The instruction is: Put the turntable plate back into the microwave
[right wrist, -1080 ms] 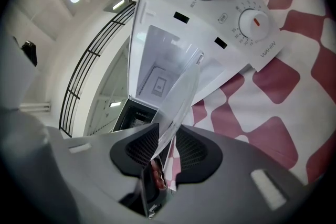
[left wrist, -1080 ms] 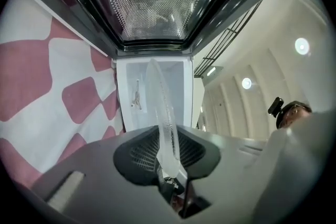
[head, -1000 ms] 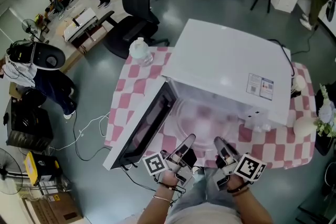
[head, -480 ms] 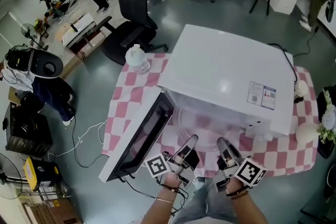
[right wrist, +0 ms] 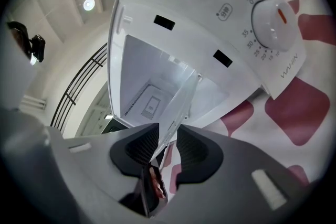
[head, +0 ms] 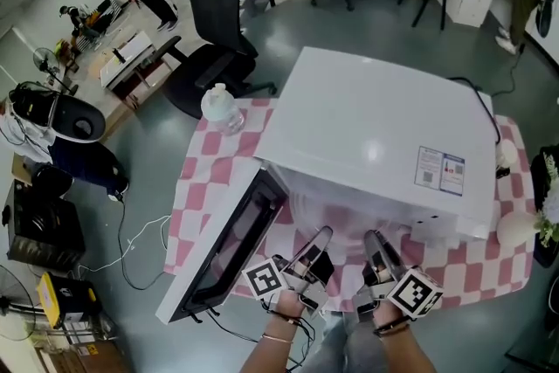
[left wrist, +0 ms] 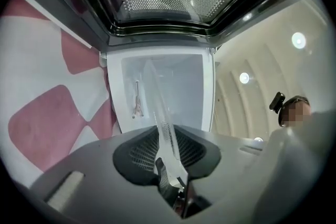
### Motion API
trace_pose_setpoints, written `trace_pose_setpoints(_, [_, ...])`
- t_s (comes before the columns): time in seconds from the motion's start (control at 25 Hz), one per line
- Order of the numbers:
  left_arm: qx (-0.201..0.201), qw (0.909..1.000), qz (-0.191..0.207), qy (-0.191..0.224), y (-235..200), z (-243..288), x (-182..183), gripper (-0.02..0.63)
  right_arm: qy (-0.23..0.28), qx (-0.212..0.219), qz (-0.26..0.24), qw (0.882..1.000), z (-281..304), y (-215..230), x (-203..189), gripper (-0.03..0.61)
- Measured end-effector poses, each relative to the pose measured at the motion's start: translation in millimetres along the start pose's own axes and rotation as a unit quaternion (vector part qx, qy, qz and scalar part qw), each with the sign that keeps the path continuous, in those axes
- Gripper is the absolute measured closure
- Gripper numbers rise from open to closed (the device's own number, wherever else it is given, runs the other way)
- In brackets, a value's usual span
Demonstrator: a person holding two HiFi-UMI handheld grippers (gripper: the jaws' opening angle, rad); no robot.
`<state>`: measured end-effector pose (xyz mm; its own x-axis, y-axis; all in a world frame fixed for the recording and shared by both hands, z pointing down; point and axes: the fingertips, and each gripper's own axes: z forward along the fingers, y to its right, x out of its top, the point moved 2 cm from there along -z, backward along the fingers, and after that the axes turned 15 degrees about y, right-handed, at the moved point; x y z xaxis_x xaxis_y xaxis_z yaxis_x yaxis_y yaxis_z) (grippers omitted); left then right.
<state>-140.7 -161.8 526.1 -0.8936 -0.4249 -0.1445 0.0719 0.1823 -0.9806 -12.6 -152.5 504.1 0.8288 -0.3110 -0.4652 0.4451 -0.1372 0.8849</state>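
The clear glass turntable plate (head: pixel 345 221) hangs level at the mouth of the white microwave (head: pixel 376 131), whose door (head: pixel 223 245) swings open to the left. My left gripper (head: pixel 320 238) is shut on the plate's near-left rim. My right gripper (head: pixel 376 242) is shut on its near-right rim. In the left gripper view the plate (left wrist: pixel 157 113) runs edge-on out of the left gripper (left wrist: pixel 167 152) toward the white cavity (left wrist: pixel 168 86). In the right gripper view the plate (right wrist: pixel 182 105) passes between the pads of the right gripper (right wrist: pixel 167 147), beside the control panel (right wrist: pixel 252 23).
The microwave stands on a table with a pink-and-white checked cloth (head: pixel 205 162). A clear water bottle (head: pixel 218 107) stands at the table's far left corner, and a white vase (head: pixel 517 227) at the right edge. A black office chair (head: pixel 214 22) is behind the table. People stand far off at upper left.
Both grippers have carried the plate forward toward the microwave's opening and slightly down. Less of the plate shows below the microwave's top. The grips are unchanged.
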Motion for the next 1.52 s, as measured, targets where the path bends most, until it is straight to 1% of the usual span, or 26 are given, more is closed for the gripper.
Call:
trace_pose_setpoints(0.2, [-0.005, 0.9997, 0.021, 0.01, -2, 10, 3, 0.532, 0.023, -0.006, -0.005, 1.0, 9, 5, 2, 0.483])
trace_pose_setpoints(0.4, [-0.014, 0.9986, 0.05, 0.01, -2, 23, 5, 0.529, 0.043, -0.012, -0.014, 0.999, 18, 10, 8, 0.483])
trace_pose_setpoints(0.6, [-0.017, 0.9972, 0.072, 0.005, -5, 39, 9, 0.522, 0.054, -0.035, -0.028, 0.998, 24, 24, 10, 0.48])
trace_pose_setpoints(0.76, [-0.018, 0.9962, 0.085, -0.001, -10, 47, 10, 0.518, 0.066, -0.022, -0.023, 0.997, 35, 20, 12, 0.479])
trace_pose_setpoints(0.84, [-0.017, 0.9971, 0.073, 0.003, -14, 48, 11, 0.518, 0.065, -0.027, -0.028, 0.997, 36, 23, 12, 0.479])
trace_pose_setpoints(0.96, [-0.022, 0.9991, 0.03, 0.021, -18, 48, 13, 0.526, 0.06, -0.04, -0.046, 0.996, 36, 26, 13, 0.477])
trace_pose_setpoints(1.12, [-0.029, 0.9987, -0.006, 0.041, -18, 49, 14, 0.535, 0.057, -0.036, -0.053, 0.996, 40, 23, 14, 0.477])
trace_pose_setpoints(1.24, [-0.037, 0.997, -0.037, 0.056, -17, 50, 14, 0.546, 0.06, -0.024, -0.051, 0.997, 44, 21, 15, 0.474])
trace_pose_setpoints(1.36, [-0.044, 0.9946, -0.06, 0.072, -17, 51, 15, 0.552, 0.058, -0.032, -0.06, 0.996, 44, 23, 16, 0.474])
trace_pose_setpoints(1.52, [-0.04, 0.9919, -0.083, 0.088, -19, 51, 14, 0.552, 0.043, -0.04, -0.064, 0.996, 46, 25, 17, 0.472])
